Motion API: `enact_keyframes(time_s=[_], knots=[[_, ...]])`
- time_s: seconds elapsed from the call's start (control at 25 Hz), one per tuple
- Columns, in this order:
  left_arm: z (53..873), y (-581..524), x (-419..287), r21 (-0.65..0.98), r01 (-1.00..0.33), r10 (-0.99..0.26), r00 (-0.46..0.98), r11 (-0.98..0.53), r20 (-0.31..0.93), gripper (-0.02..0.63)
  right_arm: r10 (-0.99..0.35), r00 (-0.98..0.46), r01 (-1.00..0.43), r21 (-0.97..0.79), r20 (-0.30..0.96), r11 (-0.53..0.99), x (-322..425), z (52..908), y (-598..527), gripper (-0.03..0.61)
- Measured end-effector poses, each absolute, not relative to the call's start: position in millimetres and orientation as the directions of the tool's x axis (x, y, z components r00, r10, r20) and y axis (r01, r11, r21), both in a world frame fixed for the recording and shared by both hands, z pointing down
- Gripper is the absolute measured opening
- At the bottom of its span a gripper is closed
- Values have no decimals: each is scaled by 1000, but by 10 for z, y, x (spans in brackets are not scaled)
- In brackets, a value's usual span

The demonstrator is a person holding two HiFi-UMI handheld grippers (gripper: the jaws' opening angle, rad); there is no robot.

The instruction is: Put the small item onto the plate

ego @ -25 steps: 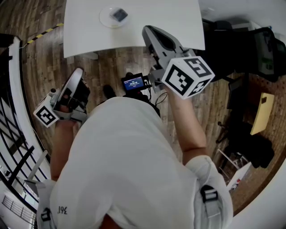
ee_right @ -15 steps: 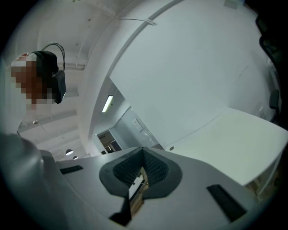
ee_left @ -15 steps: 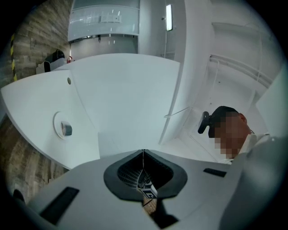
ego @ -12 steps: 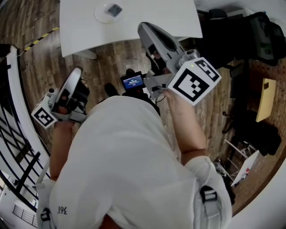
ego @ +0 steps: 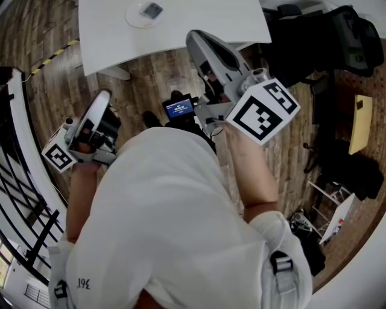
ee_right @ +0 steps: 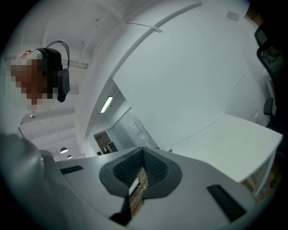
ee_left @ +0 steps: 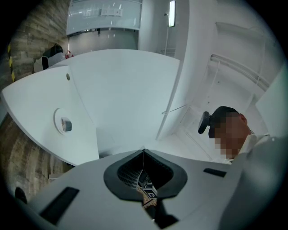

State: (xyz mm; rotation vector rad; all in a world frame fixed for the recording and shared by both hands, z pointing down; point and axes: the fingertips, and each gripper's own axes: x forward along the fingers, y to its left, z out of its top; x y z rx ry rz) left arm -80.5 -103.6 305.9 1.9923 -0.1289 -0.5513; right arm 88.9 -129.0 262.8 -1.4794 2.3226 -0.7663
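Observation:
A clear round plate [ego: 141, 14] sits on the white table [ego: 205, 24] at the top of the head view, with a small dark item [ego: 151, 9] lying on it. The left gripper view shows the same plate [ee_left: 59, 121] and item [ee_left: 66, 125] far off at the left. My left gripper [ego: 104, 95] hangs low at the left, over the wooden floor, its jaws shut and empty. My right gripper [ego: 192, 37] is raised at the centre, pointing toward the table edge, jaws shut with nothing between them.
A person's white-shirted back [ego: 163, 229] fills the lower head view. A small lit screen [ego: 179, 108] sits below the table edge. Black chairs [ego: 325, 36] and bags stand at the right, a railing [ego: 24, 199] at the left.
The table and plate have slid slightly up and left in the head view. The right gripper has risen a little. Both grippers stay shut.

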Motion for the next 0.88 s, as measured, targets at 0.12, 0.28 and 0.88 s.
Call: enact_keyframes(time_s=[0.12,0.28,0.88], knots=[[3035,-1024,-800,867,147,-318,890,-477,-326,6,-900,-434,-746,-576,42,333,888,2620,-1279,2],[3034,-1031,-807,866,147,-320,889,-478,-327,6,-896,-443,-752,-561,40,346,859,2591,-1316,2],[3096,-1018,-810,872,158,-295,901,-462,-319,6,-886,-461,-747,-564,59,352,755,2686,-1407,2]])
